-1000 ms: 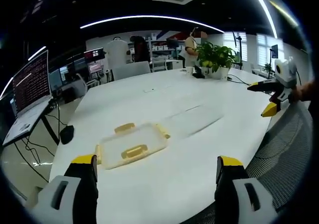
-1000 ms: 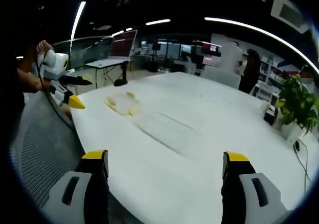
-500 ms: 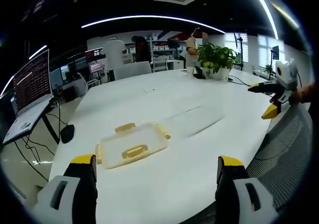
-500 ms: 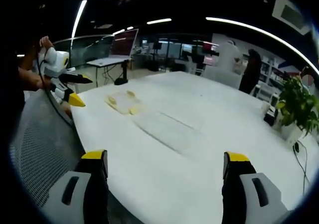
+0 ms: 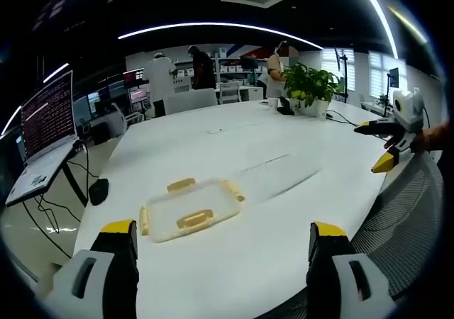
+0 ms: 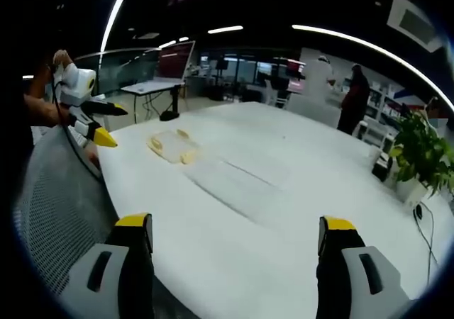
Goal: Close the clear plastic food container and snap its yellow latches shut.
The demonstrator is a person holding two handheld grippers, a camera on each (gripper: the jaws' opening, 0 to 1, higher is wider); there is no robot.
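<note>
The clear container [image 5: 190,215] is faint on the white surface [image 5: 284,142]; its latches [image 5: 194,219] read clearer in left gripper view. Both grippers' jaws released, empty.

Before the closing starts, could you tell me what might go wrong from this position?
1. The clear container and the see-through piece beside it lie apart; a misaligned close could keep the yellow latches from snapping.
2. The container is unheld on the smooth white table, and both the left gripper and right gripper are open and off it; pressing may slide it.

Clear container [image 5: 190,213] with yellow latches [image 5: 195,219], white table [image 5: 234,142], yellow-tipped grey claws, green plant [image 5: 308,84]
</note>
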